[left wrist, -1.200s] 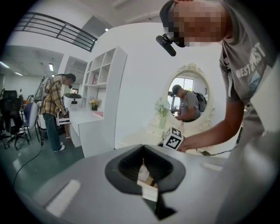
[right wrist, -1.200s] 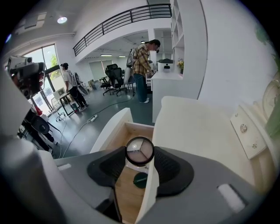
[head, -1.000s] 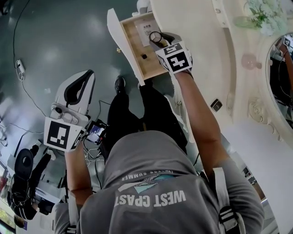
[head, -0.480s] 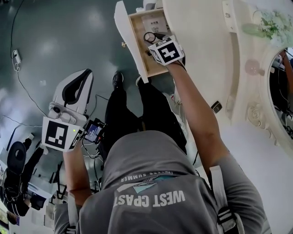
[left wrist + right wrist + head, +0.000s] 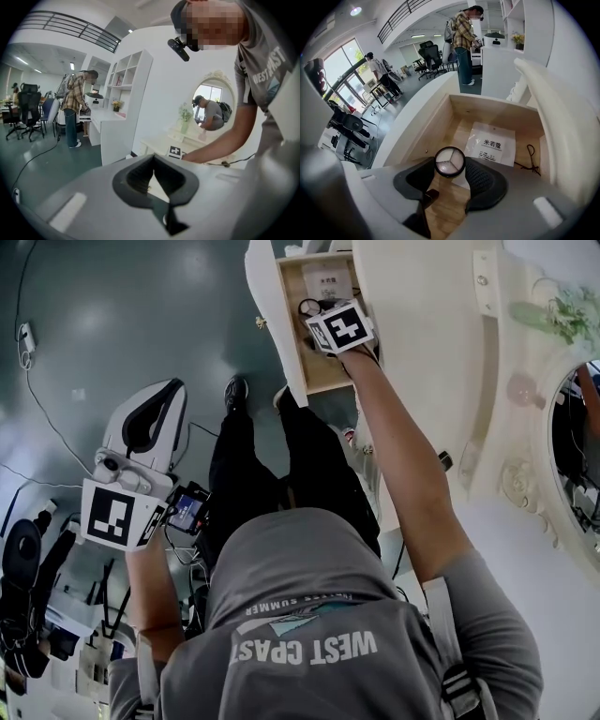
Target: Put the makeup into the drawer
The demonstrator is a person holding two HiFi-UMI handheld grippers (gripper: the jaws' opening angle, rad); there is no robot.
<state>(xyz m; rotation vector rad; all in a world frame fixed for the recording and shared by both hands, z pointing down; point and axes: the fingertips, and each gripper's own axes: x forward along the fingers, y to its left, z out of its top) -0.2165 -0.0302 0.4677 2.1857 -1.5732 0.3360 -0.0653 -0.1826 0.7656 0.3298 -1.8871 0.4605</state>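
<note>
Open drawer (image 5: 440, 119), bare wood bottom: white plastic bag (image 5: 492, 143) with a printed label lies flat toward the back, thin black cord (image 5: 530, 157) by the right wall, small dark block (image 5: 430, 194) near the front. Cream bench (image 5: 422, 334) above: green plant in a vase (image 5: 553, 310), small dark item (image 5: 443, 460) at its edge. Dark floor (image 5: 112, 315): cable (image 5: 42, 413) trailing across it.

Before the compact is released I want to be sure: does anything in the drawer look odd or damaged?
Nothing stands out. The drawer is open; a white packet lies flat, a black cord beside it. The right tongs grip the round compact over the drawer.
</note>
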